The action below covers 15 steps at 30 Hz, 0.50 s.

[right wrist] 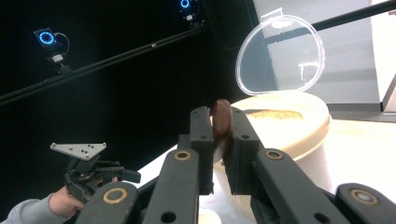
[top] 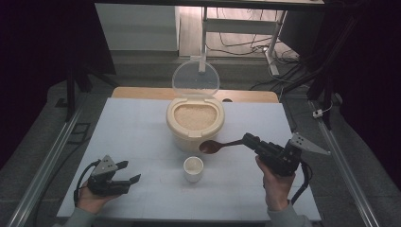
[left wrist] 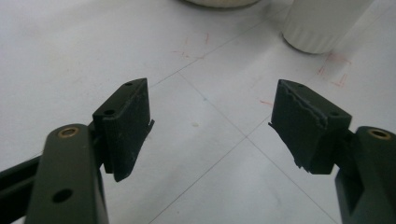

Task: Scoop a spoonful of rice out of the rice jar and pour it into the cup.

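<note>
Currently the right gripper [top: 249, 140] is clamping a brown wooden spoon [top: 213, 146] by its handle, w/ the bowl hanging just above the small white cup [top: 194, 169], in front of the open rice container [top: 195, 124]. Spoon bowl looks empty, though it's too dark to be sure. Left gripper [top: 128, 171] is resting near the table's [top: 132, 123] front-left, jaws spread wide w/ nothing between them.

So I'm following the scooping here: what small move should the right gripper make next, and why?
Probably carry the spoon up and over the rim of the rice container and dip it in. The right gripper holds the spoon's handle, the bowl hovers beside the container's front wall, the lid stands open, and the cup waits below.
</note>
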### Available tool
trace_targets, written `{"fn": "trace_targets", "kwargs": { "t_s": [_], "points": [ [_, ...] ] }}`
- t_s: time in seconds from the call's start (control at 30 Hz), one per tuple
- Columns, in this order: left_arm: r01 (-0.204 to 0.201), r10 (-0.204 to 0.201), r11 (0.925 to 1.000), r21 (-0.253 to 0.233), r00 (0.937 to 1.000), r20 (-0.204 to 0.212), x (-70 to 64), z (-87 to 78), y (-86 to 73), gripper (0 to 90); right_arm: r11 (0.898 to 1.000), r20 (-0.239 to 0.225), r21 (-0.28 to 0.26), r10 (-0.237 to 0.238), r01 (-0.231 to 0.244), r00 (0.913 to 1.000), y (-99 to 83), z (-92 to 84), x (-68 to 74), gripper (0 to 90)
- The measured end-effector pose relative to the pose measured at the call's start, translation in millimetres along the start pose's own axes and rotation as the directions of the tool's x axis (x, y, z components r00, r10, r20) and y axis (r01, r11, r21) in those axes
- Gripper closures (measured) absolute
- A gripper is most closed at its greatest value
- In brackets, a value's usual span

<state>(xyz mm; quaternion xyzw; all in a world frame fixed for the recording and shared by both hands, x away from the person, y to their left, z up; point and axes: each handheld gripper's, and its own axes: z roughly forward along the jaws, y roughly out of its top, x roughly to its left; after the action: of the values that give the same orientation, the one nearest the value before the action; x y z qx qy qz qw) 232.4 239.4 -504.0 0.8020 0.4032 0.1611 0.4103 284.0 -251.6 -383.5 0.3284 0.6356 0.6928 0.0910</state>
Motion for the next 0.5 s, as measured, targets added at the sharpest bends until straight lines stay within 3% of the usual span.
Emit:
{"fn": "trace_targets", "kwargs": {
  "t_s": [0.17, 0.5],
  "points": [
    [0.0, -0.001, 1.0, 0.01, 1.0, 0.002, 0.7, 2.7, -0.1, 26.1, 1.0, -0.004, -0.022, -0.012, 0.012, 0.9999, 10.2, 5.0, 0.2, 82.6],
    [-0.011, 0.011, 0.9997, 0.024, 0.9999, 0.011, -1.2, 6.6, 1.6, 23.6, 0.999, 0.043, -0.04, -0.019, 0.021, 0.9989, 31.1, 18.2, -9.9, 82.7]
  ]
}}
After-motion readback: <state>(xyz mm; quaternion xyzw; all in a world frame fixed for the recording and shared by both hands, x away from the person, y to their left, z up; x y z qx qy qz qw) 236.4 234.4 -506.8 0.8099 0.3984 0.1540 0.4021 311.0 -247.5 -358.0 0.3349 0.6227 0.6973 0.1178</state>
